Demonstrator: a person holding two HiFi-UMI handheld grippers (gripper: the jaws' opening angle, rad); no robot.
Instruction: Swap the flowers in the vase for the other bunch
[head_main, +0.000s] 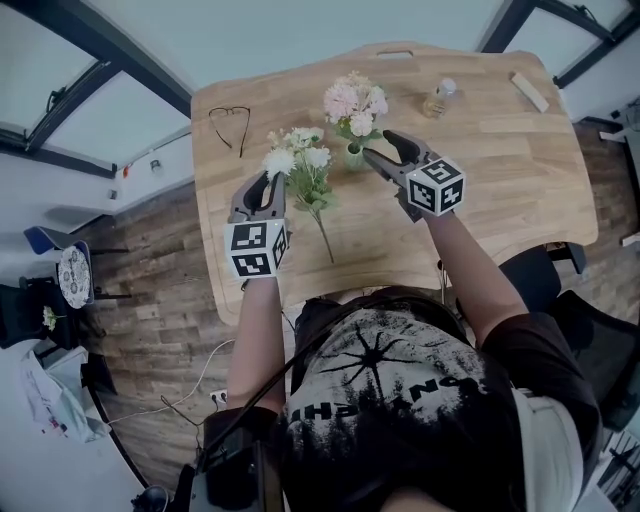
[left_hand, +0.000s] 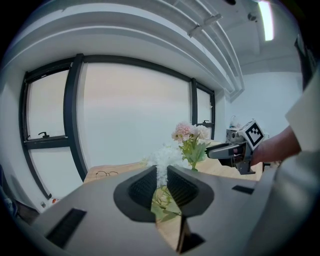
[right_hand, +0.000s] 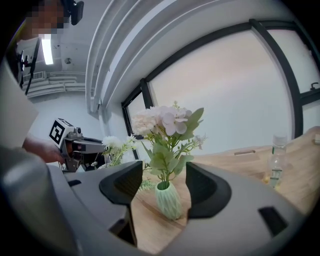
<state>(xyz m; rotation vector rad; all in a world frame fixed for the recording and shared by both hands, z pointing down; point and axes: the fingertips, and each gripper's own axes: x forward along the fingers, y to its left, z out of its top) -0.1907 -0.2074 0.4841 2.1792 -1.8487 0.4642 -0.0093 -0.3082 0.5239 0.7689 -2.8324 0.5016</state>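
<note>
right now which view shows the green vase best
The right gripper view: the green vase stands close and whole, framed by the open jaws. The head view shows it small from above; the left gripper view shows mostly its pink flowers, far off.

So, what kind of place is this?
Probably an office or lab workroom: a curved wooden desk on wood-look flooring, tall dark-framed windows, and a ceiling tube light.
</note>
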